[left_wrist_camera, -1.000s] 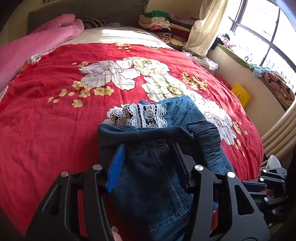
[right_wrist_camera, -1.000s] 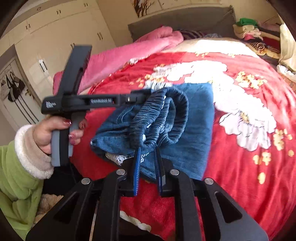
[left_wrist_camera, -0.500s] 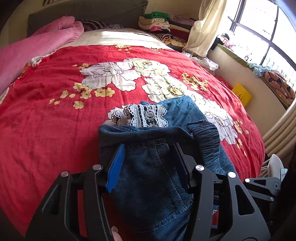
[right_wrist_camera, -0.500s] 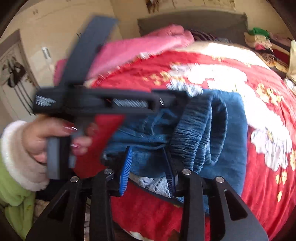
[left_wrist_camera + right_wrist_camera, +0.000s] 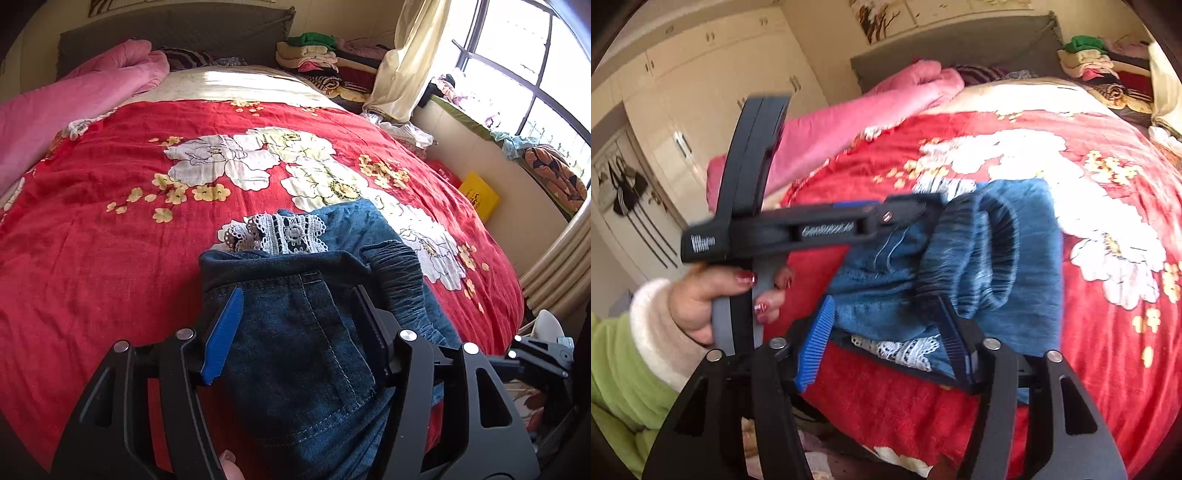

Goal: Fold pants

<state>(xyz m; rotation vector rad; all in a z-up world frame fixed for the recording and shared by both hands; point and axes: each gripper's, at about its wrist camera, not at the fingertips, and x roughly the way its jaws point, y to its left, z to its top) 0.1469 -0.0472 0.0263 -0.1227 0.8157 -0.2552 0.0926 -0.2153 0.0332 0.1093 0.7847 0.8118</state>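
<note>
Blue denim pants [image 5: 306,339] with a white lace cuff [image 5: 280,232] and a ruffled elastic waistband [image 5: 979,258] lie folded in a bundle at the near edge of the red flowered bedspread [image 5: 110,221]. My left gripper [image 5: 295,314] is open, its fingers straddling the denim bundle from above. It also shows in the right wrist view [image 5: 908,218], held by a hand in a green sleeve. My right gripper [image 5: 882,332] is open, its jaws apart just in front of the bundle's near edge, holding nothing.
A pink quilt [image 5: 66,107] lies along the bed's far left. Stacked clothes [image 5: 317,55] sit by the headboard. A curtain and window [image 5: 524,74] are on the right, a yellow box [image 5: 478,195] beside the bed. White wardrobes [image 5: 701,92] stand at left.
My right gripper let go of the waistband and opened wide, drawing back slightly. My left gripper stayed open over the denim, barely moving.
</note>
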